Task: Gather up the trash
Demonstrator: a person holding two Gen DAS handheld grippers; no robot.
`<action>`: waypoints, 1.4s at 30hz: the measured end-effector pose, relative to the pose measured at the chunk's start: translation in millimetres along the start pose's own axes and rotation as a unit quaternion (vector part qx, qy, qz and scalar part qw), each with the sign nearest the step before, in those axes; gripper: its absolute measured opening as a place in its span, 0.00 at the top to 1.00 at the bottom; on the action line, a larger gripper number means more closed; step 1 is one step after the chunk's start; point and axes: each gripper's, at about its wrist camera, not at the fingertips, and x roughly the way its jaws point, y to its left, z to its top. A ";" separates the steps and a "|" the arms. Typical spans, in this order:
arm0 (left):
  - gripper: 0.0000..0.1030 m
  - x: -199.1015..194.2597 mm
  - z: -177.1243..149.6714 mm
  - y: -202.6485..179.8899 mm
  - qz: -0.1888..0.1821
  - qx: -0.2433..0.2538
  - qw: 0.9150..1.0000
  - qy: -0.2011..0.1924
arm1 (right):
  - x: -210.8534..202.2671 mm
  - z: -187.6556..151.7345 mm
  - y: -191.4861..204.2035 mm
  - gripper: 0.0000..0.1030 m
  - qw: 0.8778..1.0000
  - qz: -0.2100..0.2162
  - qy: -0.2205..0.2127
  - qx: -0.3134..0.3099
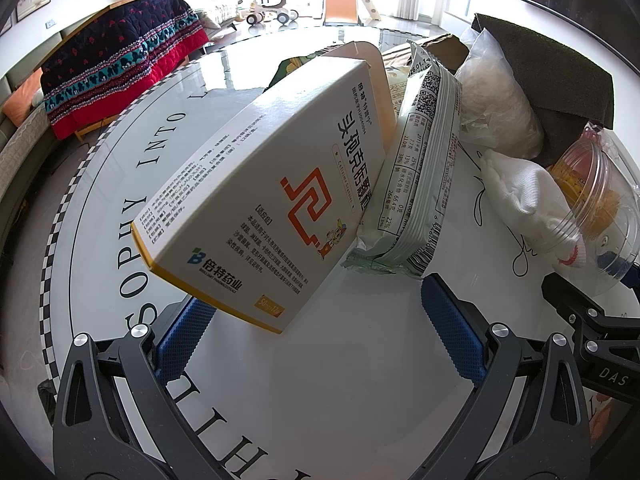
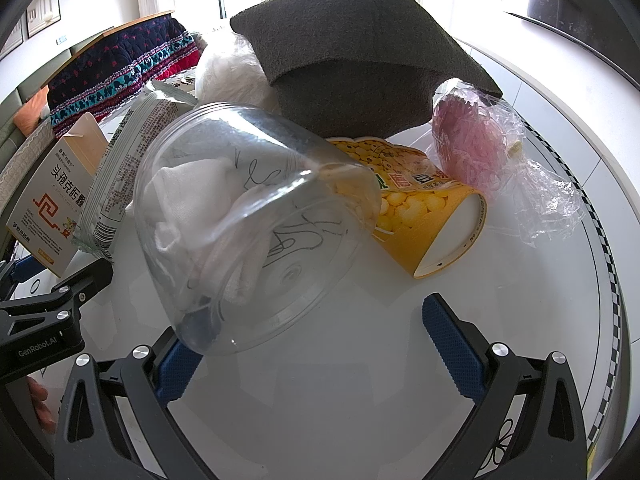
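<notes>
left gripper (image 1: 316, 304): my blue pads spread wide, clamped on nothing; left pad (image 1: 188, 332) sits under the near corner of the box, contact unclear.
white-and-yellow cardboard medicine box (image 1: 256, 184): tilted, far end flap open, leaning just beside the wrapper.
grey-green foil snack wrapper (image 1: 420, 168): crumpled, lying lengthwise between box and white cloth.
right gripper (image 2: 312, 340): my fingers apart, gripping nothing; left pad (image 2: 176, 368) at the jar's bottom rim, right pad (image 2: 452, 344) well clear over bare table.
clear plastic jar (image 2: 248, 224): on its side, base toward me; white cloth seen through it.
crumpled white cloth (image 1: 528, 196): beside the jar mouth; inside or behind it, cannot tell.
yellow corn-print paper cup (image 2: 424, 208): tipped over, base toward me, just right of the jar.
clear bag of pink shreds (image 2: 480, 152): right of the cup, touching the foam.
dark grey foam block (image 2: 360, 52): behind, over the pile.
white fluffy bag (image 1: 496, 96): next to the foam.
round white lettered table (image 1: 360, 380): carries everything.
patterned navy-red quilt (image 1: 120, 64): draped well behind the table.
</notes>
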 end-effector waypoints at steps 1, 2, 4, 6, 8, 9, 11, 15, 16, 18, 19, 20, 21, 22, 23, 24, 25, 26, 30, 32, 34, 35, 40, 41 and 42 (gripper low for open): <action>0.05 0.0 0.0 0.0 0.000 0.000 1.000 0.000 | 0.0 0.0 0.0 0.02 1.000 0.000 0.000 0.000; 0.05 0.0 0.0 0.0 0.000 0.000 1.000 0.000 | 0.0 0.0 0.0 0.02 1.000 0.000 0.000 0.000; 0.05 0.0 0.0 0.0 0.000 0.000 1.000 0.000 | 0.0 0.0 0.1 0.02 1.000 0.000 0.000 0.000; 0.05 0.0 0.0 0.0 0.000 0.000 1.000 0.000 | 0.0 0.0 0.1 0.02 1.000 0.000 0.000 0.000; 0.05 0.0 0.0 0.0 0.000 0.000 1.000 0.000 | 0.1 0.0 0.1 0.02 1.000 0.000 0.000 0.000; 0.05 0.0 0.0 0.0 0.000 0.000 1.000 0.000 | 0.1 0.0 0.1 0.02 1.000 0.000 0.000 0.000; 0.05 0.0 0.0 0.0 0.000 0.000 1.000 0.000 | 0.1 0.0 0.2 0.02 1.000 0.000 0.000 0.000; 0.05 0.0 0.0 0.0 0.000 0.000 1.000 0.000 | 0.1 0.1 0.3 0.02 1.000 0.000 0.000 0.000; 0.05 0.0 0.0 0.0 0.000 0.000 1.000 0.000 | 0.0 0.1 0.3 0.02 1.000 0.000 0.000 0.000; 0.05 0.0 0.0 0.0 0.000 0.000 1.000 0.000 | 0.1 0.2 0.4 0.02 1.000 0.000 0.000 0.000; 0.05 0.0 0.0 0.0 0.000 0.000 1.000 0.000 | 0.1 0.2 0.4 0.02 1.000 0.000 0.000 0.000; 0.05 0.0 0.0 0.0 0.000 0.000 1.000 0.000 | 0.1 0.2 0.4 0.02 1.000 0.000 0.000 0.000; 0.05 0.0 -0.1 -0.1 0.000 0.000 1.000 0.000 | 0.1 0.2 0.4 0.02 1.000 0.000 0.000 0.000; 0.05 0.0 0.0 0.0 0.000 0.000 1.000 0.000 | 0.1 0.2 0.4 0.02 1.000 0.000 0.000 0.000; 0.05 0.0 0.0 0.1 0.000 0.000 1.000 0.000 | 0.2 0.3 0.5 0.02 1.000 0.000 0.000 0.000; 0.05 0.0 0.0 0.1 0.000 0.000 1.000 0.000 | 0.1 0.2 0.4 0.02 1.000 0.000 0.000 0.000; 0.05 0.0 0.0 0.0 0.000 0.000 1.000 0.000 | 0.1 0.2 0.3 0.02 1.000 0.000 0.000 0.000; 0.05 0.0 0.0 0.0 0.000 0.000 1.000 0.000 | 0.1 0.2 0.3 0.02 1.000 0.000 0.000 0.000; 0.06 -0.2 0.0 0.3 -0.001 0.000 1.000 0.000 | 0.2 0.2 0.3 0.02 1.000 0.000 0.000 0.000; 0.06 -0.9 -1.5 0.8 -0.006 0.002 1.000 0.004 | 0.0 0.2 -0.1 0.02 1.000 0.002 0.002 0.001; 0.06 -5.9 -6.2 6.6 -0.026 -0.013 1.000 0.002 | -3.9 -0.1 -2.1 0.02 1.000 0.025 0.012 0.011; 0.06 -9.0 -8.2 9.9 -0.036 -0.019 0.999 0.002 | -8.4 -0.7 -3.7 0.02 0.999 0.041 0.009 0.017; 0.06 -34.8 -8.2 25.7 -0.037 -0.026 0.999 -0.016 | -46.0 -1.8 -1.8 0.02 0.998 0.058 -0.011 0.006; 0.06 -43.0 -6.5 29.0 -0.035 -0.024 0.999 -0.023 | -49.0 -2.2 -1.6 0.02 0.998 0.063 -0.014 0.003; 0.06 -51.2 -3.8 30.4 -0.036 -0.023 0.999 -0.026 | -58.4 -1.4 -3.0 0.02 0.998 0.068 -0.017 0.000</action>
